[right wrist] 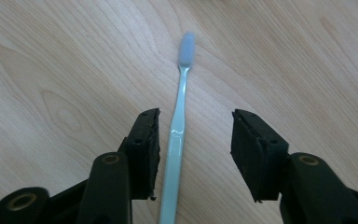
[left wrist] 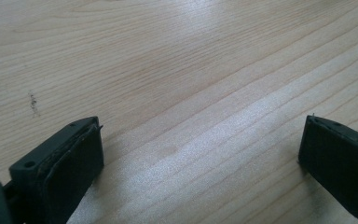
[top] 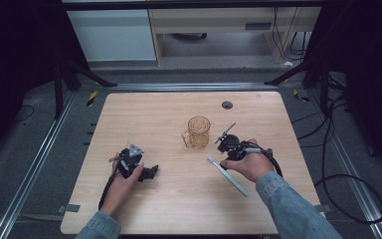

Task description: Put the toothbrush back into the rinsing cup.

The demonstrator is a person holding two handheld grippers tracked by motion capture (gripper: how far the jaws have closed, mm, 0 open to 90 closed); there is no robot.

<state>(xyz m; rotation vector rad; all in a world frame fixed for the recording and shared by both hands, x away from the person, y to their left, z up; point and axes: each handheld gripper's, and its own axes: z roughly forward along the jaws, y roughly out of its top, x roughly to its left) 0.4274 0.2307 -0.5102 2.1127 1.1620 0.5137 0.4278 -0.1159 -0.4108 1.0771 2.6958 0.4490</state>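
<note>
My right tongs (right wrist: 193, 140) straddle the toothbrush (right wrist: 179, 116) unclamped, cup (top: 198, 132) at eleven o'clock; left tongs (left wrist: 200, 154) apart, idle.

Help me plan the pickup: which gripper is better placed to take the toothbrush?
Right. The right gripper already straddles the toothbrush handle, pads not yet touching. The left gripper faces bare table.
</note>
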